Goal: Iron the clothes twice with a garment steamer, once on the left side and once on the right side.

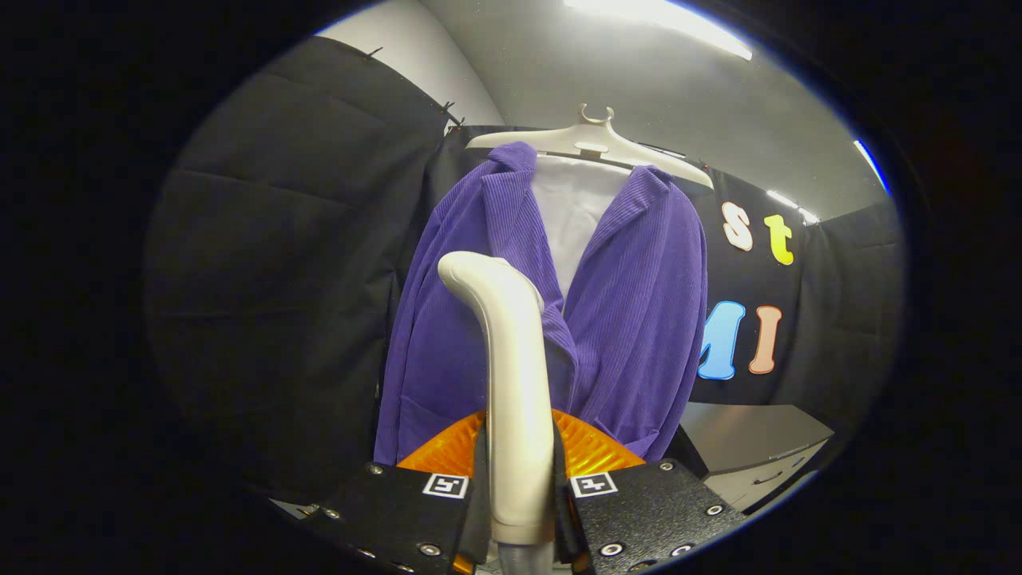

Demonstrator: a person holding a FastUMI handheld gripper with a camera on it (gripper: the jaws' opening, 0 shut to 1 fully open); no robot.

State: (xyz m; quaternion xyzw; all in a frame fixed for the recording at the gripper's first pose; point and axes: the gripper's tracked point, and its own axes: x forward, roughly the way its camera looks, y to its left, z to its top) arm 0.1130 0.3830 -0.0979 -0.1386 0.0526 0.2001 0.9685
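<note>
Steamer gripped, coat dead ahead
The hand-held gripper (520, 499) clamps both fingers on the cream curved plastic steamer handle (511, 383); beyond them, the purple corduroy coat (631, 319) hangs on a white hanger (591, 144).

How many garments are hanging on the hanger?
2: a purple jacket on the hanger, beyond the steamer handle the gripper clamps; a white garment inside it.

The gripper (519, 511) is built from two broad, flat-topped finger blocks of textured material, each fastened with round metal screws along its edges and marked near its inner corner with a small square white-bordered tag bearing a blocky pattern.
</note>
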